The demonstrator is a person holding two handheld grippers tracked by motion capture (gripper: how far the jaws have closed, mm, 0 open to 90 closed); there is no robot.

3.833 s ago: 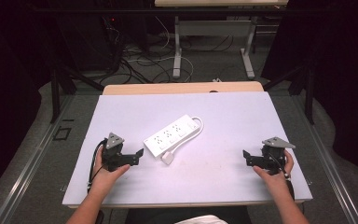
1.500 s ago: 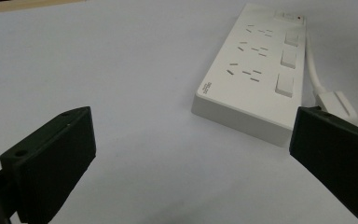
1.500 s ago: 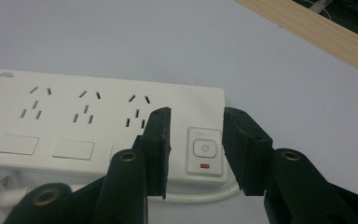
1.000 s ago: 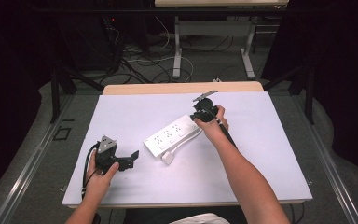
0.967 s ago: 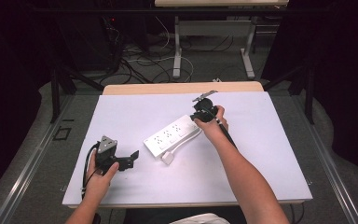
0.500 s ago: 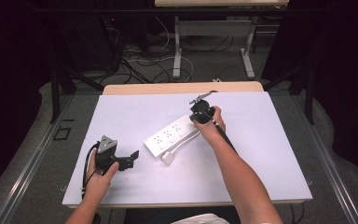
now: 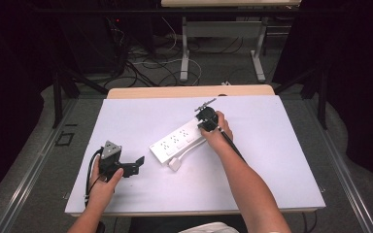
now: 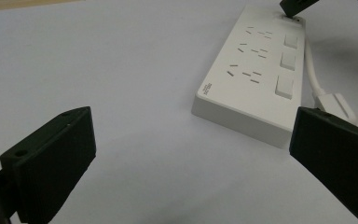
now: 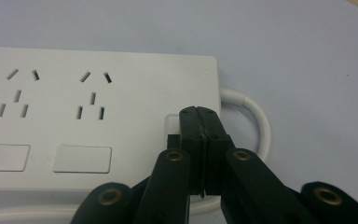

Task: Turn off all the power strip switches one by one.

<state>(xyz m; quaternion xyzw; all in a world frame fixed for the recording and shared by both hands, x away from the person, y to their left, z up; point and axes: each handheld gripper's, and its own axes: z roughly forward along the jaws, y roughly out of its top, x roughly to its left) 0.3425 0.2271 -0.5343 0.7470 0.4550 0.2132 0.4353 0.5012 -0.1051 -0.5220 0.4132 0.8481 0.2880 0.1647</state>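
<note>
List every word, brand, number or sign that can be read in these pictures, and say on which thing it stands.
Power strip: a small grey two-line mark at its near corner, too small and blurred to read.
No other words, numbers or signs can be seen on anything.

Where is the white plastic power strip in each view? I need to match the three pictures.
High view: white plastic power strip lies diagonally at the table's centre, right tool at its far end.
Left gripper view: upper right, beyond the open jaws.
Right gripper view: across the left and centre.
Shared landmark: the strip's white cable.
</note>
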